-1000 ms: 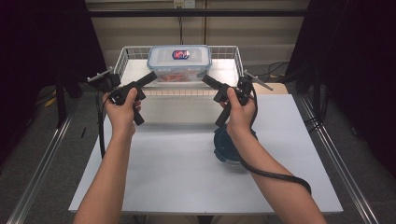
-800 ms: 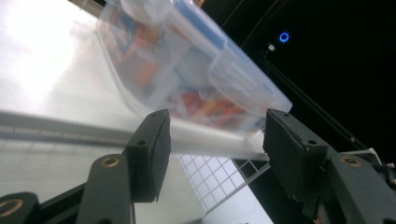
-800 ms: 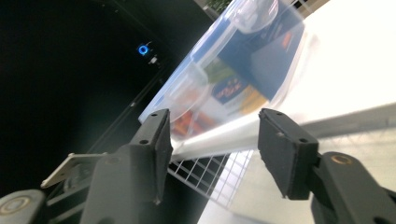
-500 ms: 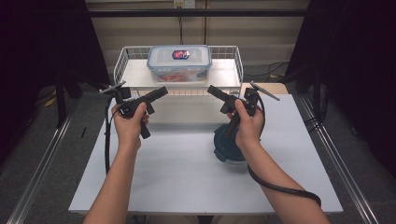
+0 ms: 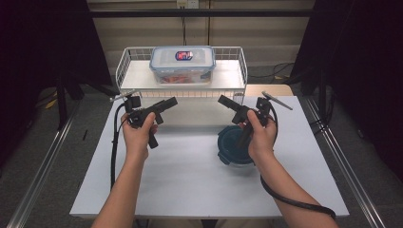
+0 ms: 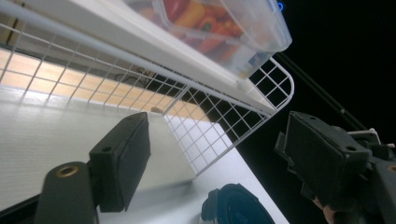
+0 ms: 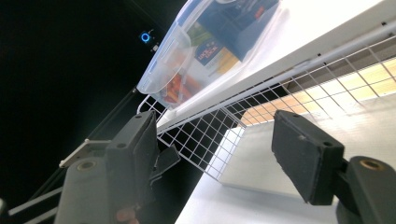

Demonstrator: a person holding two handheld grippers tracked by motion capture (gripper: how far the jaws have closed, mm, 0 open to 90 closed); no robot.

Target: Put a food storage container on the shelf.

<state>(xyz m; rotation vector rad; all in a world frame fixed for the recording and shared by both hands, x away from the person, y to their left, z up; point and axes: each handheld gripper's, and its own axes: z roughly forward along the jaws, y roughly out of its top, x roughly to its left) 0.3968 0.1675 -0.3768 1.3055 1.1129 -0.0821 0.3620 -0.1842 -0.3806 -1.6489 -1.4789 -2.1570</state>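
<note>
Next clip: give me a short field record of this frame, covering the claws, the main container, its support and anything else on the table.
left claw: open, nothing between the jaws, which have just been opening; aimed toward the rack
right claw: open, holding nothing, jaws also just been opening; aimed toward the rack
clear lidded food box: closed, orange and red contents, on top of the rack
white wire rack: at the table's far edge
dark blue round lid: flat on the white table, under the right hand
contact: neither claw touches the box
</note>
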